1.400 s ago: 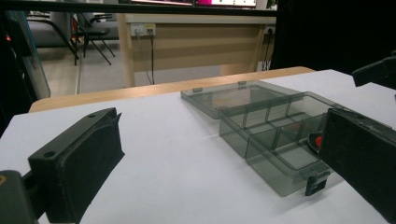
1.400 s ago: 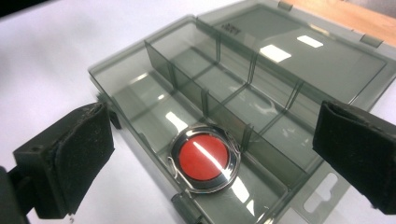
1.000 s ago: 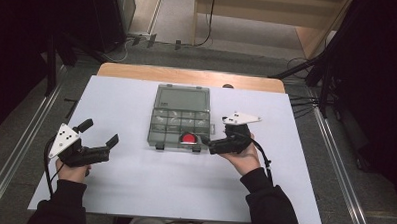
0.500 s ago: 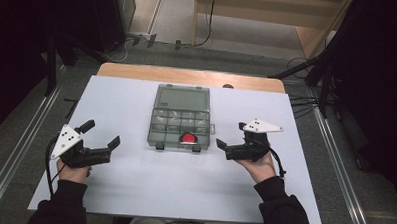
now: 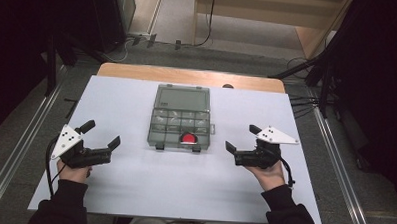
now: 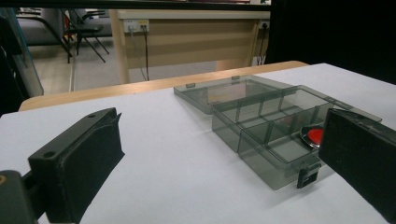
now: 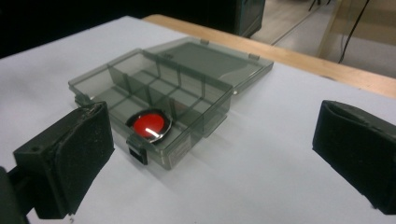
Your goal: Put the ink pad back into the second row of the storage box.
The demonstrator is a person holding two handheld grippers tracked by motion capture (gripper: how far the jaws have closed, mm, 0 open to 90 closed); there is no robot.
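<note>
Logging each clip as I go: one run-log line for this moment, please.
left gripper open, empty | right gripper open, empty | organiser box lid open | red disc in front compartment | both grippers apart from box

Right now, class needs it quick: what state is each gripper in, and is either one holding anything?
Left gripper: open, holding nothing.
Right gripper: open, holding nothing.

Open grey organizer box [image 5: 180, 116] (red disc [image 5: 188, 138] inside)

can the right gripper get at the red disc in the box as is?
Probably yes. The box lid lies open, the red disc sits uncovered in a front compartment, and the open right gripper has bare table between.
</note>
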